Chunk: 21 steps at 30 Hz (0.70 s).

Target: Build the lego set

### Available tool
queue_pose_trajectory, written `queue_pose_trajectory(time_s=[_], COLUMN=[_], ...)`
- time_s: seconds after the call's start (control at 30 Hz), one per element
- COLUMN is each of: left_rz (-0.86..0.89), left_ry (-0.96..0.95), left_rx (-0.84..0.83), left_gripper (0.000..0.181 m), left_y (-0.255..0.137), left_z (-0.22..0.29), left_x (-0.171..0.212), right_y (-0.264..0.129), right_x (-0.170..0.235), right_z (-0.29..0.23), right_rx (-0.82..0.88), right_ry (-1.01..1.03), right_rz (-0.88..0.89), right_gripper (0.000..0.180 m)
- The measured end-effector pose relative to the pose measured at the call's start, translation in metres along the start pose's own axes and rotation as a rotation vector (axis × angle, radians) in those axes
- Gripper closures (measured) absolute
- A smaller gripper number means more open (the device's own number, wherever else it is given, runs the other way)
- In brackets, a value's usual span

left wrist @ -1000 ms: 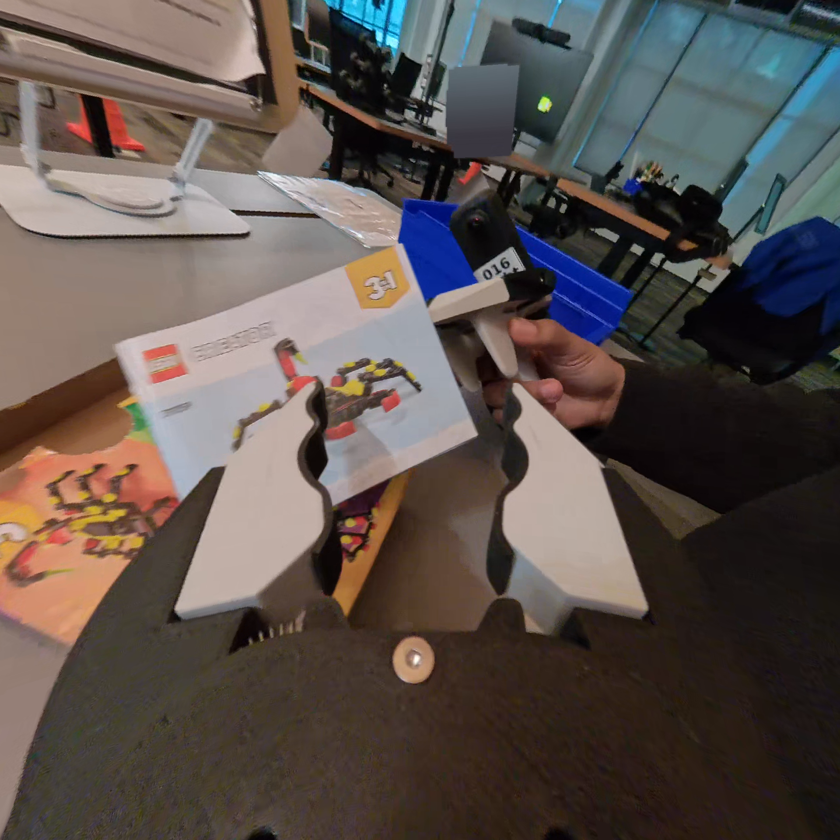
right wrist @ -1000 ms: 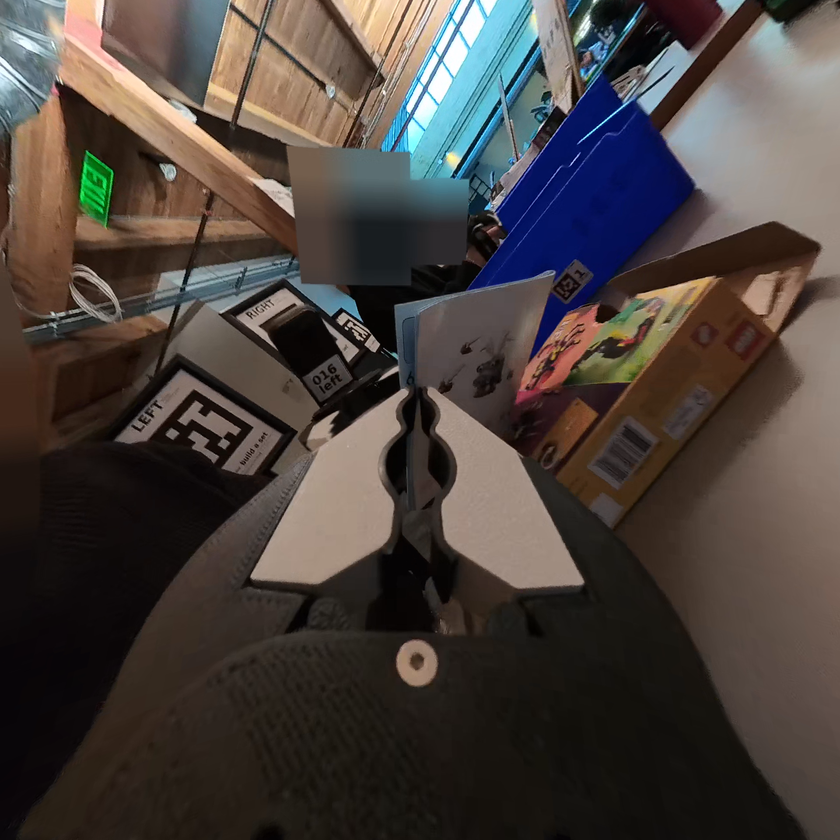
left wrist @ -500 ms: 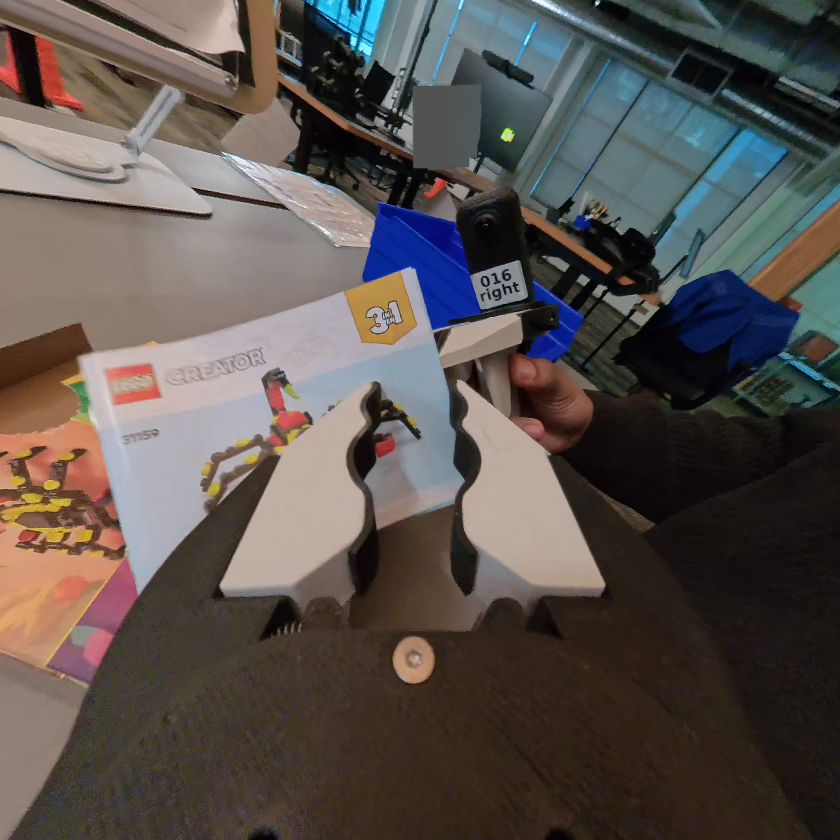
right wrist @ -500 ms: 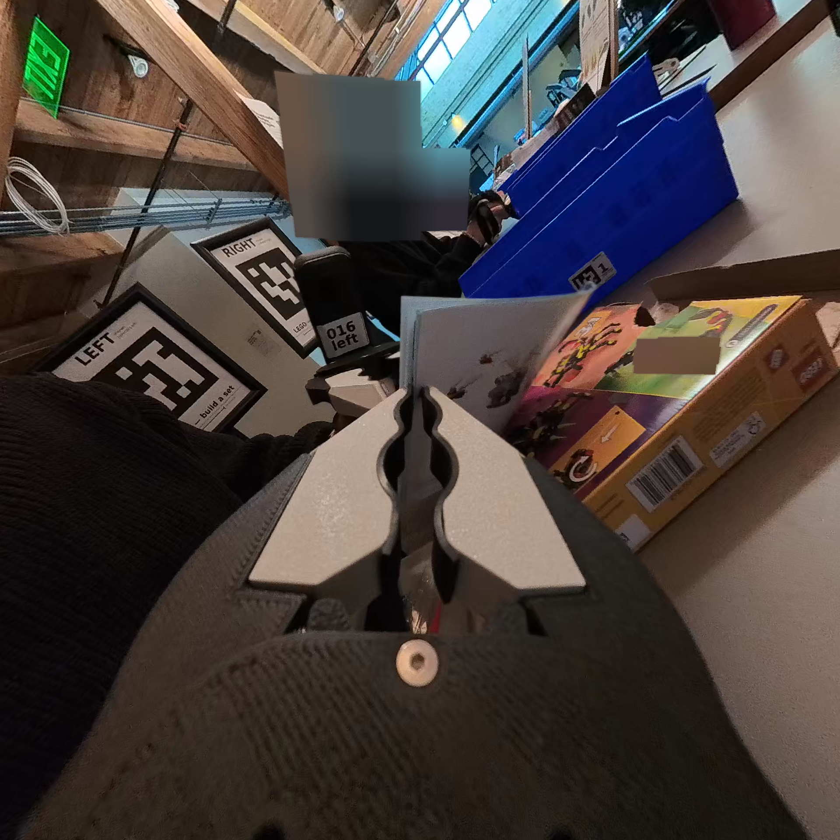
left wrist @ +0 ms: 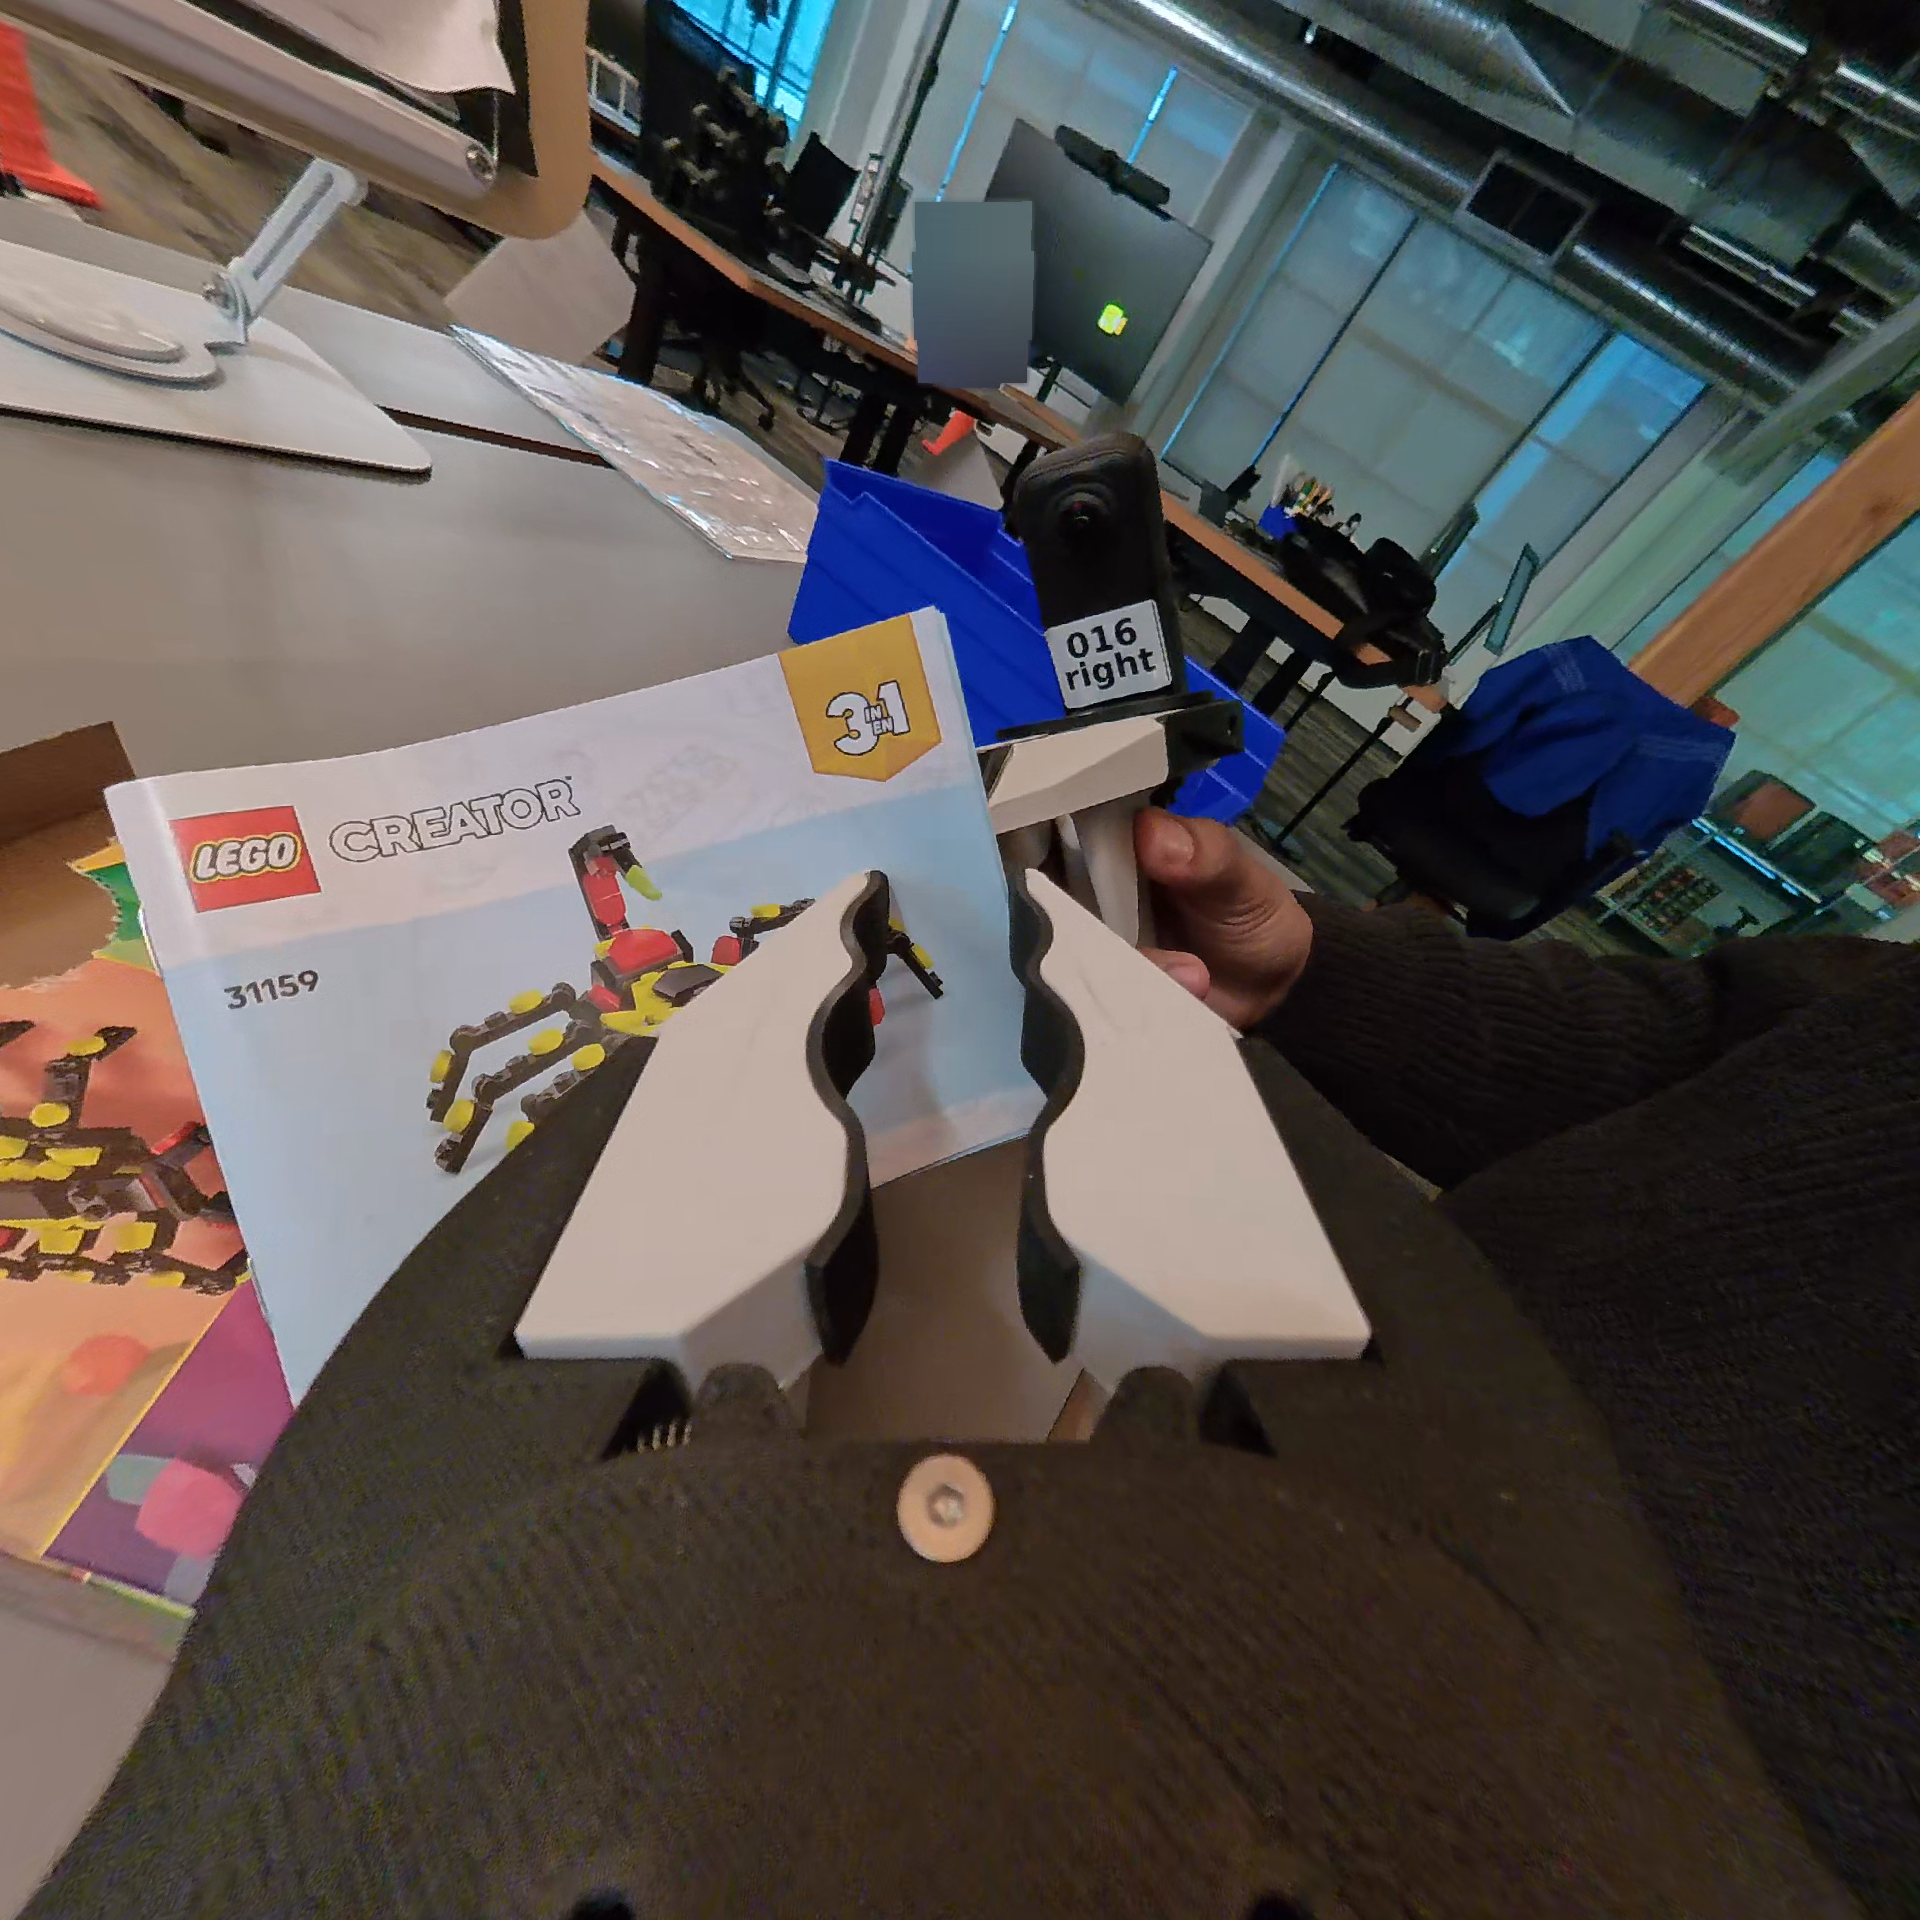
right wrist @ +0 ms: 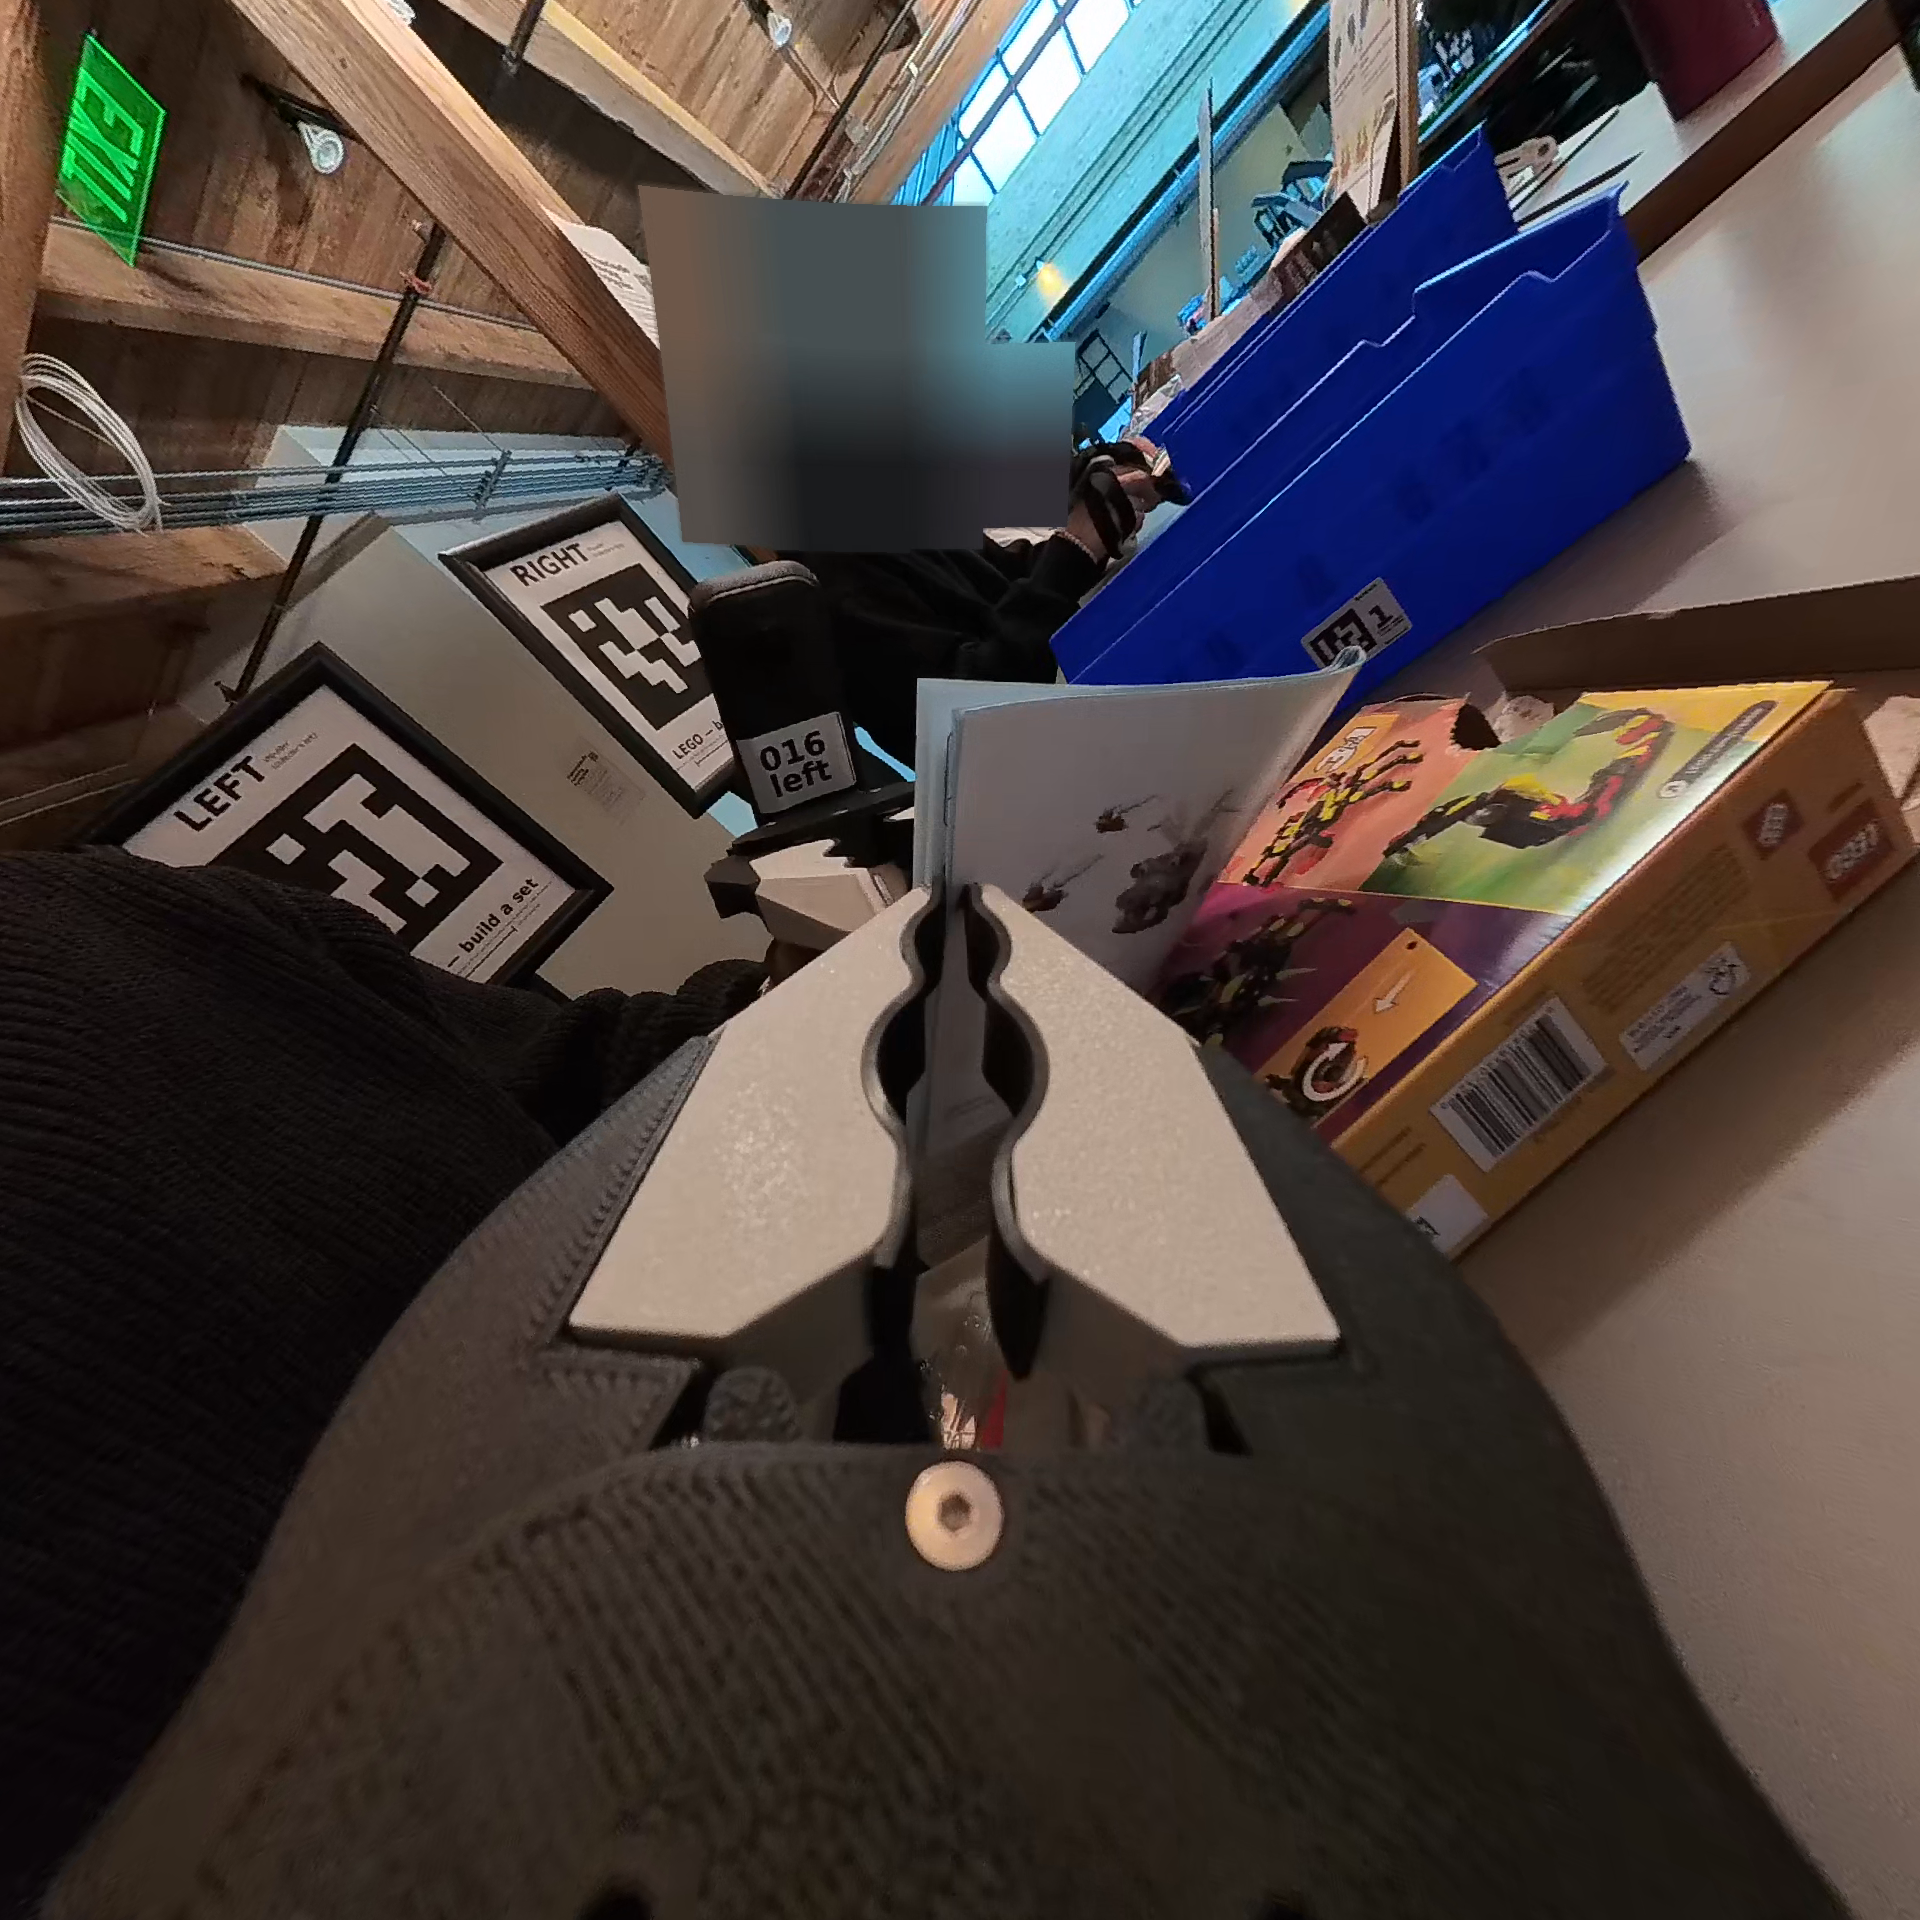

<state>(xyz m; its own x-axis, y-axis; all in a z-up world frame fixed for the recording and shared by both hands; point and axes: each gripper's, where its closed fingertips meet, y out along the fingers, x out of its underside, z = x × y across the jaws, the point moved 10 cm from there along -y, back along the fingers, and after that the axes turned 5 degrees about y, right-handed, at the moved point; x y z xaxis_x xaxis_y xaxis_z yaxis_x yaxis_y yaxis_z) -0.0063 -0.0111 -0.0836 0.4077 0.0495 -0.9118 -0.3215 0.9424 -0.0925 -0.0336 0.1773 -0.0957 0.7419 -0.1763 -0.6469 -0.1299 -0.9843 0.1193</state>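
Note:
My right gripper [right wrist: 951,894] is shut on the edge of the instruction booklet [right wrist: 1122,790] and holds it upright above the table. In the left wrist view the booklet [left wrist: 520,935] faces me with its scorpion cover, and the right gripper [left wrist: 1081,821] grips its right edge, with a hand on the handle. My left gripper [left wrist: 951,904] is open with a narrow gap, just in front of the booklet's lower right part; I cannot tell whether it touches. The set's box [right wrist: 1507,935] lies flat on the table, also at the left in the left wrist view [left wrist: 94,1143].
Blue bins [right wrist: 1403,416] stand behind the box and show past the booklet [left wrist: 914,561]. A monitor stand [left wrist: 156,374] and a clear plastic bag [left wrist: 665,457] lie on the grey table [left wrist: 364,603]. A person in dark sleeves [right wrist: 935,613] is beyond the bins. Only a small space, under 4 cm, lies between the two pairs of fingers.
My left gripper's jaws have narrowed from wide open to a small gap. It has closed in on the booklet, which fills more of the view. The right gripper keeps its hold.

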Motion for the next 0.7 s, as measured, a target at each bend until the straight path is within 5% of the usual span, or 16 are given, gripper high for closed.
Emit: queue_pose_trajectory(time_s=[0.4,0.53,0.7], left_rz=[-0.005,0.008,0.036], left_ry=[0.001,0.019,0.03], left_rx=[0.0,-0.016,-0.028], left_gripper=[0.16,0.179,0.181], left_y=[0.0001,-0.002,-0.0085], left_z=[-0.0004,-0.0011,-0.0052], left_x=[0.0003,-0.001,-0.0047], right_y=[-0.0002,-0.0017,-0.0067], right_x=[0.0,-0.0008,-0.0028], right_z=[0.0005,0.002,0.0067], right_rx=[0.002,0.009,0.032], right_ry=[0.002,0.01,0.035], right_rz=[-0.001,0.006,0.019], right_gripper=[0.178,0.178,0.178])
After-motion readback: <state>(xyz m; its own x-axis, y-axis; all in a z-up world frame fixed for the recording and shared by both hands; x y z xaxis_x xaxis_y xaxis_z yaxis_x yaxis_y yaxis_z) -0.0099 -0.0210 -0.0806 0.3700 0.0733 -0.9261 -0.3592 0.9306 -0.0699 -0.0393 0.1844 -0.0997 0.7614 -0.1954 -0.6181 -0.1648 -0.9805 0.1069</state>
